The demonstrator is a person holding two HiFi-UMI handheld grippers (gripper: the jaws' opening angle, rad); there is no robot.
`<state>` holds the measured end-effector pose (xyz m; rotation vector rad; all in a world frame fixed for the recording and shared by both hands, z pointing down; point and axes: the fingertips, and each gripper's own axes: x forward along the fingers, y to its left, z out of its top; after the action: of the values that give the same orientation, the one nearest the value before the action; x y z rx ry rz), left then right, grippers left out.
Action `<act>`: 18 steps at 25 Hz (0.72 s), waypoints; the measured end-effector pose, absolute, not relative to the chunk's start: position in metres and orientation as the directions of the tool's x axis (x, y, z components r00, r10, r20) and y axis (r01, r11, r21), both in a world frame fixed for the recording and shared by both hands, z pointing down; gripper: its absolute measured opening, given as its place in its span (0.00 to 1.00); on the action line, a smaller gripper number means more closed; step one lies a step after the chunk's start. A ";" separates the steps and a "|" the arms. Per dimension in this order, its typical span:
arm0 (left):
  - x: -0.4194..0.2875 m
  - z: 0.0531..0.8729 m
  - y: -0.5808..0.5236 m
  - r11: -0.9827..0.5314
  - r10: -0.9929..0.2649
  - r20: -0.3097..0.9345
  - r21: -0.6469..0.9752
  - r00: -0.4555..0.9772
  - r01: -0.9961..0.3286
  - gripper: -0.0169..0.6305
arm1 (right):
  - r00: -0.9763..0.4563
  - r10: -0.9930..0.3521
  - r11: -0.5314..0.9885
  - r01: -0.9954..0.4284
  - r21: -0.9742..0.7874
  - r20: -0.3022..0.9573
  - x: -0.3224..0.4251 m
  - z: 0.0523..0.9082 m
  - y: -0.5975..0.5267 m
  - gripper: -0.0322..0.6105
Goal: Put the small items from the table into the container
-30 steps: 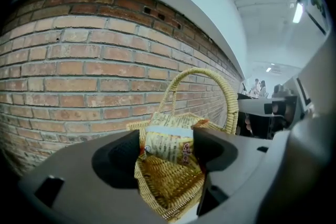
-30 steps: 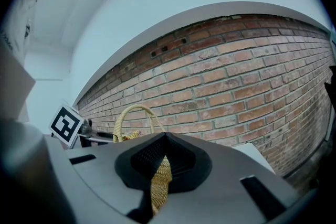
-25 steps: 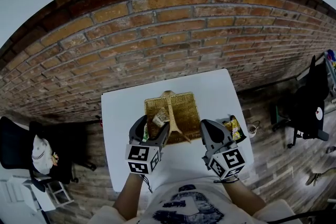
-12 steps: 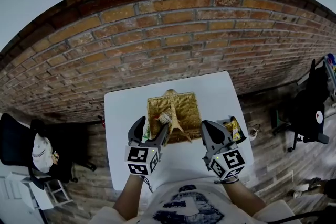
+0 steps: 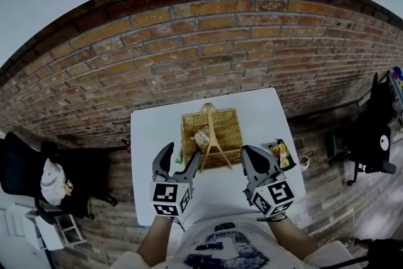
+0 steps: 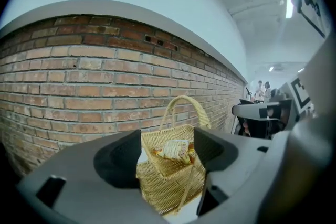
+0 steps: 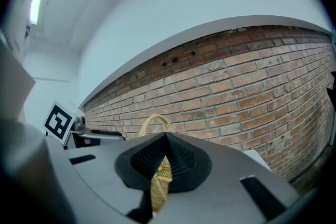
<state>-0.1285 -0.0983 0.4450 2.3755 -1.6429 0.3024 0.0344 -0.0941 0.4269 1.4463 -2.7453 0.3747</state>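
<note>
Only the head view shows packets (image 5: 280, 153) right of the basket (image 5: 228, 135); fingers of the left gripper (image 5: 181, 151) are wide, empty and closing, those of the right gripper (image 5: 250, 152) together.

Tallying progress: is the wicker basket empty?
No, a snack packet lies inside the wicker basket in the left gripper view.

Bright, even light in all 3 views; strong fisheye bending, possibly soft edges.
</note>
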 end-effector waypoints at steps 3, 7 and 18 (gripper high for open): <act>-0.129 0.438 -0.088 -0.333 -0.902 0.272 0.059 0.336 -0.941 0.51 | -0.577 -0.809 0.550 -0.810 -0.202 0.113 0.034 0.424 -0.087 0.08; -0.131 0.427 -0.075 -0.313 -0.923 0.223 0.040 0.314 -0.949 0.40 | -0.577 -0.809 0.551 -0.810 -0.200 0.107 0.034 0.422 -0.078 0.08; -0.142 0.416 -0.048 -0.258 -0.950 0.171 0.035 0.260 -0.965 0.17 | -0.595 -0.799 0.572 -0.797 -0.192 0.092 0.028 0.417 -0.060 0.08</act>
<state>-0.1415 -0.0478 0.4162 2.3862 -1.8259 0.1735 0.0282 -0.0597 0.4172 1.4161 -2.7895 0.3371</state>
